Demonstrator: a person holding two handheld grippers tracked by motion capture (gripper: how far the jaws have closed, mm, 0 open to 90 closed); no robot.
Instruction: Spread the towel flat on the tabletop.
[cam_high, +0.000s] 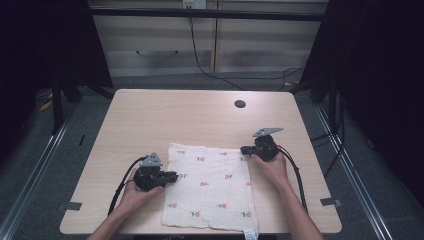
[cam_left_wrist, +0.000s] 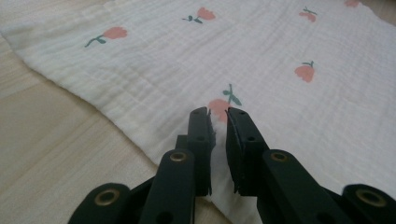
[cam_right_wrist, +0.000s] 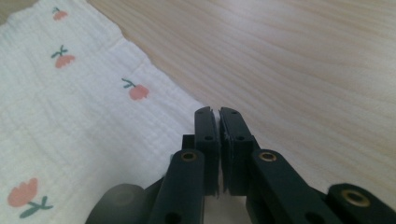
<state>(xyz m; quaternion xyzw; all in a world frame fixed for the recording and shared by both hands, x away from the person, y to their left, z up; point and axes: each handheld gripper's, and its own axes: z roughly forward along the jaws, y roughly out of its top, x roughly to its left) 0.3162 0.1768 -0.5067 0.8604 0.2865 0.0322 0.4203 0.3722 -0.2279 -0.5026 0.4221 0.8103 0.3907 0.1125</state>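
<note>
While the white cloth (cam_high: 210, 187) with its small red flower print lay flat on the tabletop (cam_high: 165, 112), toward the near edge and a little right of the middle, both grippers sat at its sides. Its near border reached almost to the near edge of the tabletop, and a small tag (cam_high: 249, 233) showed at the cloth's near right corner.

At the cloth's left border, about halfway along it, the left gripper (cam_high: 172, 176) rested low in the person's left hand (cam_high: 136, 194). In the left gripper view (cam_left_wrist: 218, 112) its two black jaws stood nearly together with a pinch of the white fabric caught in the narrow gap between them, just short of a printed flower (cam_left_wrist: 219, 103).

At the far right corner of the cloth was the right gripper (cam_high: 244, 149), held by the right hand (cam_high: 271, 167). In the right gripper view (cam_right_wrist: 218, 111) its jaws were pressed together, only a thin slit between them, right on the cloth's border where fabric met bare wood; whether they pinched the fabric could not be told from that view.

A dark round hole (cam_high: 240, 104) sat in the tabletop near the far right corner, well apart from the cloth.
</note>
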